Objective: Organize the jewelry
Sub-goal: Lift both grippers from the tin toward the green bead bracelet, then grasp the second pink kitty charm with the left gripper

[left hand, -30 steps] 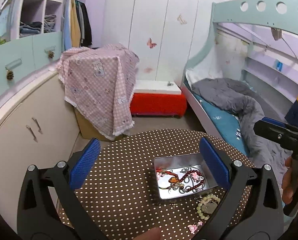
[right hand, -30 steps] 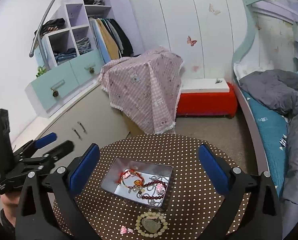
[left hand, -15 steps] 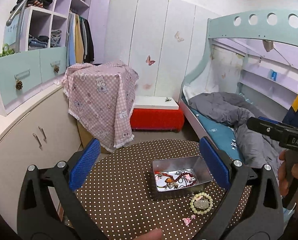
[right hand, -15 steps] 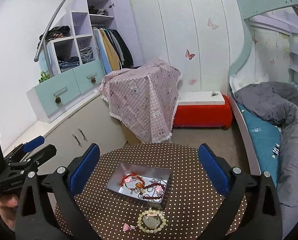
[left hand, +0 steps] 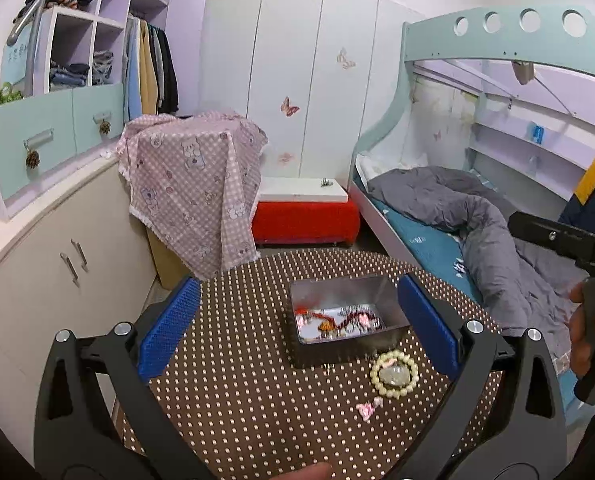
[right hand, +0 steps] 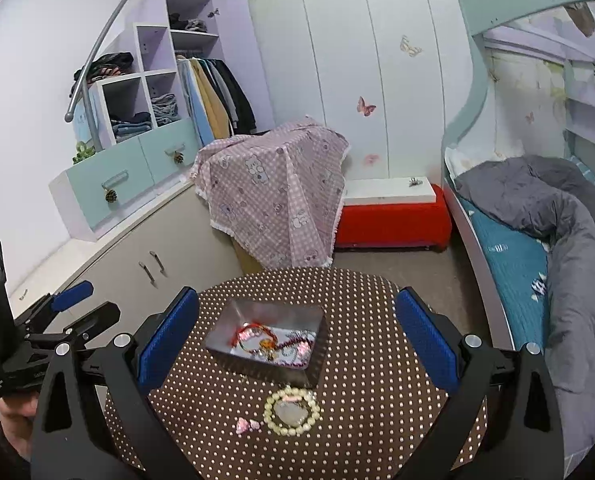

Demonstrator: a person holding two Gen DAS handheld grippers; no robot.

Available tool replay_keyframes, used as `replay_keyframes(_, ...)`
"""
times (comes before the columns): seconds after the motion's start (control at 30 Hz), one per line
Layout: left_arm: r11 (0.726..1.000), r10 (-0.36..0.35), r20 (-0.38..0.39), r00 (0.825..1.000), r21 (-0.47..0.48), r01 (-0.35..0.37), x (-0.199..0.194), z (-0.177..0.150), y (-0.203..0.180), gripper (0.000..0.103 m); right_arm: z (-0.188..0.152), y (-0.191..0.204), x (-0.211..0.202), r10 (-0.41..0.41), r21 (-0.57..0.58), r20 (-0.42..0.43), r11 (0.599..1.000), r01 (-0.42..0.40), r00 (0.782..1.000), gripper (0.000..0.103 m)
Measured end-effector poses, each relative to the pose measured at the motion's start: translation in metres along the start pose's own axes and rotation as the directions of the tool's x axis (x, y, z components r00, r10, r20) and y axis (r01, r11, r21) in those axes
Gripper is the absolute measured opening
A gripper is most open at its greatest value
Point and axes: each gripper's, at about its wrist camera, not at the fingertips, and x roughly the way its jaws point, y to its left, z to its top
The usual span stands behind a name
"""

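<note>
Now, tin [right hand: 265,340]: holds tangled chains.
Bracelet [right hand: 292,410]: loose on table [right hand: 377,380] — light, floppy; pinch one beaded edge.
Left gripper [left hand: 297,338]: spread, empty.
Right gripper [right hand: 295,338]: spread, empty.

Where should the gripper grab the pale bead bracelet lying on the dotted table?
Probably the near arc of the cream bead bracelet, coming straight down from above. It lies flat on the brown polka-dot tablecloth, so there is no side to pinch. Its far edge sits close to the silver metal tin, and a pale stone fills its middle, leaving the near arc freest.
</note>
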Motion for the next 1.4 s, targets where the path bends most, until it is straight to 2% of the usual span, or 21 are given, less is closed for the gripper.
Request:
replay_keyframes(0.37,0.998,-0.021,-0.136,0.991,0.064,0.030,0.030,-0.054,-0.015,0.097,-0.044,-0.024,0.015,-0.034,0.054,-0.109,0.998,0.040,0.994,0.095)
replay_keyframes(0.67,0.990,-0.042,-0.274,0.961,0.117,0.077,0.068,-0.095,-0.032,0.097,-0.076,-0.037,0.033,-0.050,0.088,-0.198,0.994,0.069,0.979,0.095)
replay_keyframes(0.93,0.960,-0.049,-0.342,0.938,0.242,0.139,0.095,-0.116,-0.056,0.097,-0.094,-0.051,0.043,-0.064,0.110,-0.251,0.989,0.094,0.966,0.095)
replay_keyframes(1.0,0.953,-0.067,-0.365,0.928,0.253,0.168,0.101,-0.117,-0.060,0.089,-0.096,-0.053,0.046,-0.070,0.109,-0.262,0.989,0.101,0.962,0.095)
replay_keyframes(1.03,0.949,-0.080,-0.378,0.922,0.253,0.186,0.103,-0.117,-0.061,0.080,-0.098,-0.055,0.047,-0.075,0.108,-0.271,0.988,0.108,0.960,0.095)
replay_keyframes(1.1,0.942,-0.105,-0.414,0.904,0.250,0.224,0.109,-0.118,-0.063,0.060,-0.102,-0.057,0.051,-0.085,0.101,-0.288,0.988,0.119,0.954,0.095)
replay_keyframes(1.17,0.938,-0.137,-0.426,0.894,0.235,0.255,0.112,-0.116,-0.062,0.031,-0.106,-0.056,0.057,-0.087,0.098,-0.307,0.988,0.123,0.948,0.095)
replay_keyframes(1.27,0.935,-0.154,-0.428,0.891,0.227,0.271,0.109,-0.116,-0.060,0.021,-0.112,-0.053,0.064,-0.090,0.079,-0.329,0.989,0.122,0.940,0.095)
replay_keyframes(1.4,0.955,-0.124,-0.415,0.902,0.196,0.222,0.103,-0.115,-0.047,0.021,-0.120,-0.042,0.079,-0.100,0.024,-0.359,0.993,0.116,0.928,0.093)
